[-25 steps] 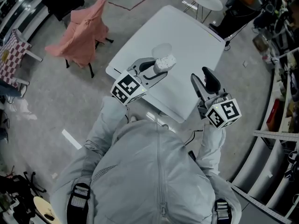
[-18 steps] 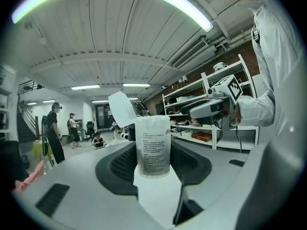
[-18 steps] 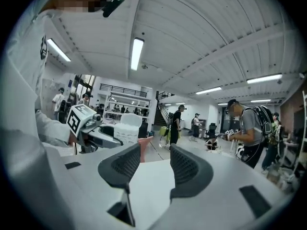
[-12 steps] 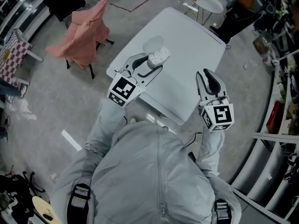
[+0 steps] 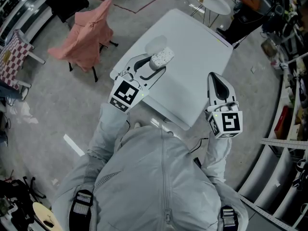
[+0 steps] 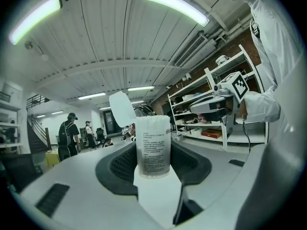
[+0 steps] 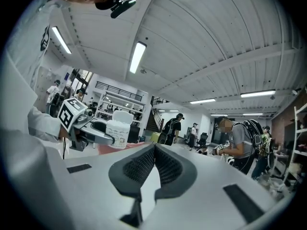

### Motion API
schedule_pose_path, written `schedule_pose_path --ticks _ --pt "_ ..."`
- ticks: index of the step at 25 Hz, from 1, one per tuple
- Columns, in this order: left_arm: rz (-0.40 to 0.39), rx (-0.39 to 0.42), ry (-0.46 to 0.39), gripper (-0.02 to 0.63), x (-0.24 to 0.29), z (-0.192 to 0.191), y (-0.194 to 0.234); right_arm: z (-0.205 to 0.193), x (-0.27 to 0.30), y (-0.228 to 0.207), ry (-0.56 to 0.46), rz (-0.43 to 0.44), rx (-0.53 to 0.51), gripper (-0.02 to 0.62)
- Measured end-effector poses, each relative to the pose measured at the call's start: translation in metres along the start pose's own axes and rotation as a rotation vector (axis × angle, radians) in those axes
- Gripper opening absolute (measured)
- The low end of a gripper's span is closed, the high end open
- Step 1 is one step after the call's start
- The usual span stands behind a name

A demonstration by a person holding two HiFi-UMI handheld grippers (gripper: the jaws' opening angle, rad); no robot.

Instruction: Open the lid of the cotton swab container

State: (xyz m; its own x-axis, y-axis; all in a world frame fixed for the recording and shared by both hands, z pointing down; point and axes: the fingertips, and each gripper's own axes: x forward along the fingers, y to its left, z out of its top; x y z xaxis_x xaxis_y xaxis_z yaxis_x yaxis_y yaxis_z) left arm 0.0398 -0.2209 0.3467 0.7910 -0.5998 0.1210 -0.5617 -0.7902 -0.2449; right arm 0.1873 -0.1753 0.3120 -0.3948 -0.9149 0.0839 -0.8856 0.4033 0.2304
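1. At the far left, a chair draped in pink cloth point(image 5: 86, 32) stands on open floor, well apart from the white table point(image 5: 192, 37).
2. The left gripper point(image 5: 155, 65) hangs over the table's left corner. Its pads press both sides of the cotton swab container point(image 6: 153, 147), whose lid point(image 6: 122, 108) is flipped up behind the rim.
3. Bare tabletop lies between the two grippers, leaving free room there.
4. The right gripper point(image 5: 215, 79) sits above the table's near right edge with its jaws together and nothing between them. Shelving point(image 5: 288, 105) lines the floor further right.
5. A second ago the right jaws stood apart; they have just closed on nothing, and that gripper has rolled. The left gripper and the container have drifted slightly up and left in the head view.
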Motion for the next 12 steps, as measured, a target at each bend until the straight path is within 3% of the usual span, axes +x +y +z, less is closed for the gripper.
schedule_pose_path --ticks 12 --pt "-0.003 0.008 0.002 0.21 0.0022 0.0066 -0.0012 0.0026 0.0032 0.0023 0.02 0.014 -0.018 0.032"
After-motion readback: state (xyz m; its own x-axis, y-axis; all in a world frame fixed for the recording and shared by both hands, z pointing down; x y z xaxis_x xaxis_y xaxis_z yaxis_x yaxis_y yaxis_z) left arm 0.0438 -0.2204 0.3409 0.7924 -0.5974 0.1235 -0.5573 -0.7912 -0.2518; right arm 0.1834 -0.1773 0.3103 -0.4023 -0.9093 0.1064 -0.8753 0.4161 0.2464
